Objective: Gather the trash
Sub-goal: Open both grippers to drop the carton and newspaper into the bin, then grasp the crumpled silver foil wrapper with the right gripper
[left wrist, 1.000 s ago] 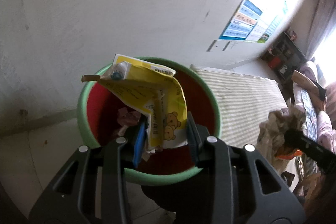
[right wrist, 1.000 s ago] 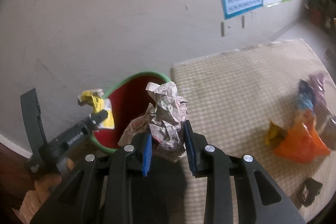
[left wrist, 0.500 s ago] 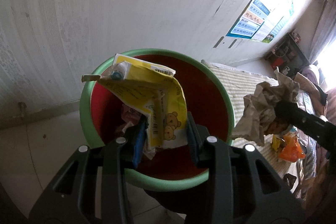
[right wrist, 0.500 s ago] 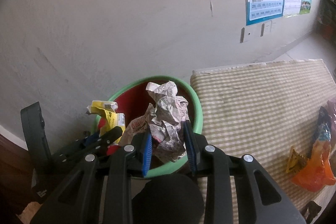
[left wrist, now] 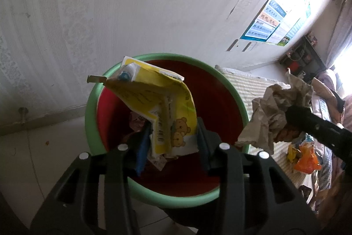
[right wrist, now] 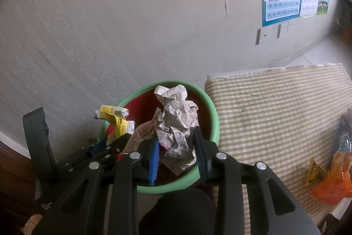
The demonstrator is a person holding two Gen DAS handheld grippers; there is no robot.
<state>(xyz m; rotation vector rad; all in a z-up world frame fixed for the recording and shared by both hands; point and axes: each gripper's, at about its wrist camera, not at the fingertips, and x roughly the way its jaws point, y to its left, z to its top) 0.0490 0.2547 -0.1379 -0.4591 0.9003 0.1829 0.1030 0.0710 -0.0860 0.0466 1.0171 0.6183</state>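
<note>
The left tongs (left wrist: 173, 142) hang over the bin (left wrist: 92, 100), a red one with a green rim that stands on the floor by the wall. Their jaws are opening right now, and the yellow wrapper (left wrist: 162, 102) with little bears on it sits between them. It looks ready to drop, and the pads seem to be letting go of it. The right tongs (right wrist: 176, 151) are over the same bin and are closed on a crumpled paper ball (right wrist: 176, 120). That ball hangs above the bin's near side, close to the rim. Some trash already lies at the bottom of the bin. Here is what could go wrong. The yellow wrapper is long and bent, and its top end pokes out past the far rim, so it could catch on the rim and tip out onto the floor. It is light too, so it could stick to a pad and not fall at all. The paper ball is big and puffy, with loose flaps that stick out. If it is let go too near the edge, it could bounce off the rim and roll onto the striped mat (right wrist: 275, 102) just beside the bin. The two tongs are close together over one small bin, so they could bump and knock things loose. More trash, like the orange bag (right wrist: 336, 182), waits on the mat, well apart from the bin.
</note>
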